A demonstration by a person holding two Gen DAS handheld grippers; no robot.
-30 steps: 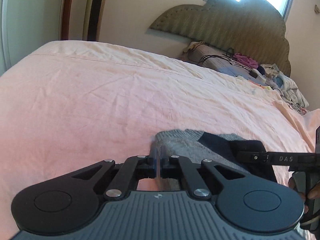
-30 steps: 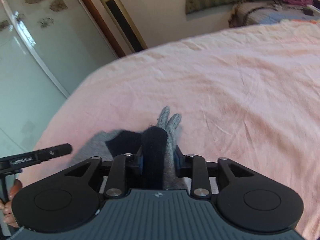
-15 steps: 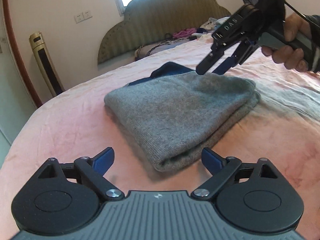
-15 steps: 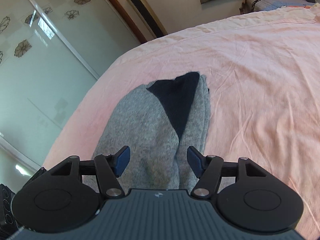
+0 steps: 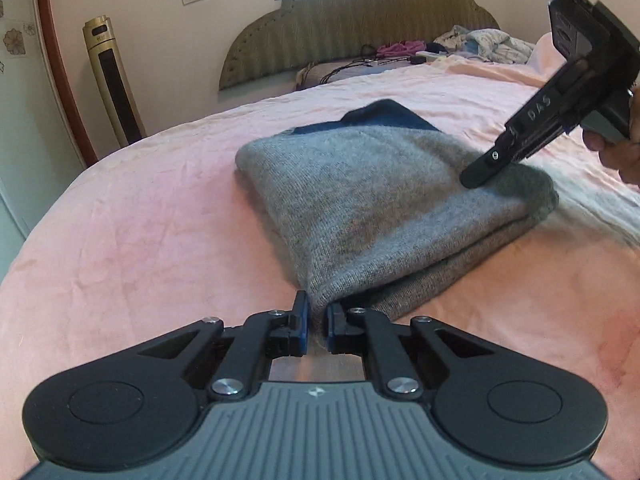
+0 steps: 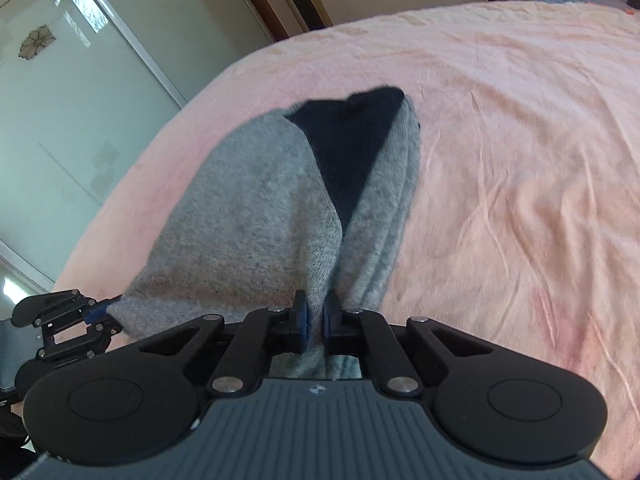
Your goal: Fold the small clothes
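A grey knit garment (image 5: 380,200) with a dark navy part (image 5: 384,118) lies folded in layers on the pink bed. My left gripper (image 5: 317,312) is shut on the garment's near corner. My right gripper (image 6: 316,312) is shut on a grey fold of the same garment (image 6: 260,224), beside its navy part (image 6: 352,144). The right gripper also shows in the left wrist view (image 5: 476,176), at the garment's far right edge. The left gripper shows in the right wrist view (image 6: 100,314), at the garment's left corner.
The pink bedsheet (image 5: 140,220) spreads all around. A padded headboard (image 5: 360,20) and a heap of clothes (image 5: 480,44) lie at the bed's head. A gold tower fan (image 5: 112,84) stands by the wall. Glass wardrobe doors (image 6: 80,80) flank the bed.
A second ago both grippers held the garment; half a second ago both were open over it. Now both have shut on it again, the left at the near corner, the right at the edge.
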